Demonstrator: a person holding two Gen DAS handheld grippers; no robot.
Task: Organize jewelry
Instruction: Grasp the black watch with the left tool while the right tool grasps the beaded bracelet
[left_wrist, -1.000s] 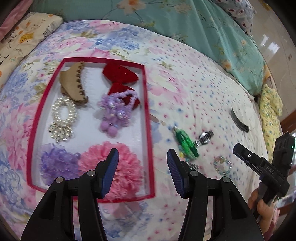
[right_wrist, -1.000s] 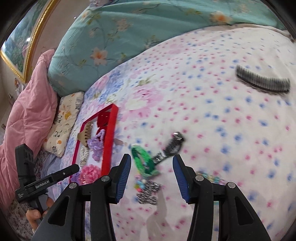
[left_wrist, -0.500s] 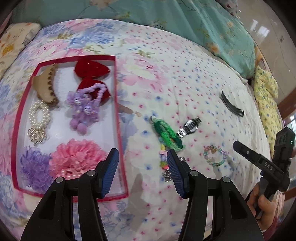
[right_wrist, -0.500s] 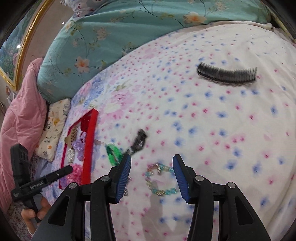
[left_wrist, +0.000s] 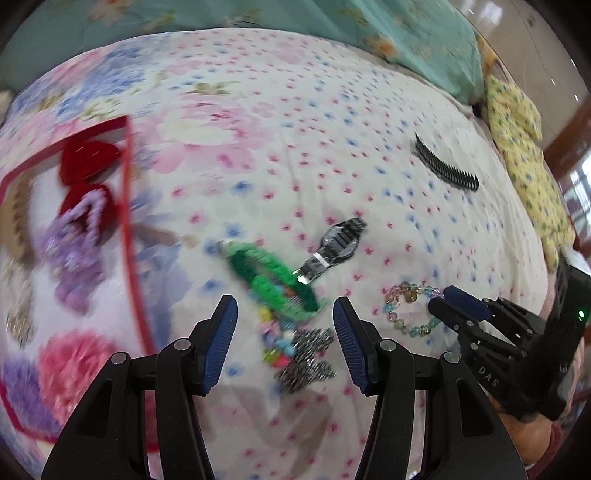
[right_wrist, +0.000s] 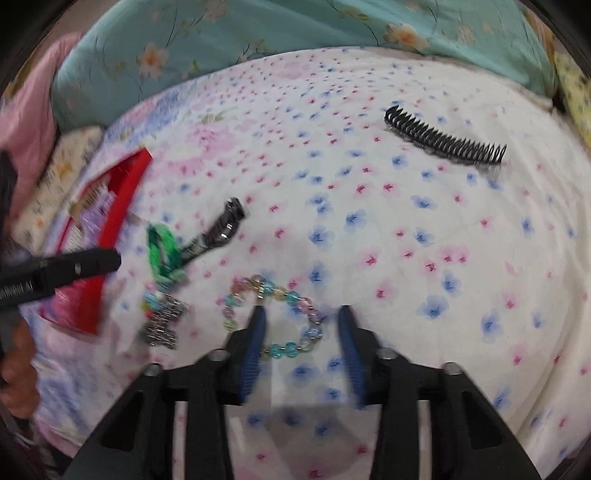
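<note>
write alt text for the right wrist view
The right claw, jaws just closing, straddles one side of a pastel bead bracelet on a floral bedspread. A black comb lies beyond; a green bracelet lies left.

A bed fills both views, covered by a white bedspread (right_wrist: 406, 229) printed with small pink and blue flowers. A teal floral quilt (right_wrist: 258, 40) lies along its far edge. Pink bedding (right_wrist: 29, 110) at left, yellow floral pillow (left_wrist: 517, 129) at right. Glossy floor (left_wrist: 535, 29) beyond.
</note>
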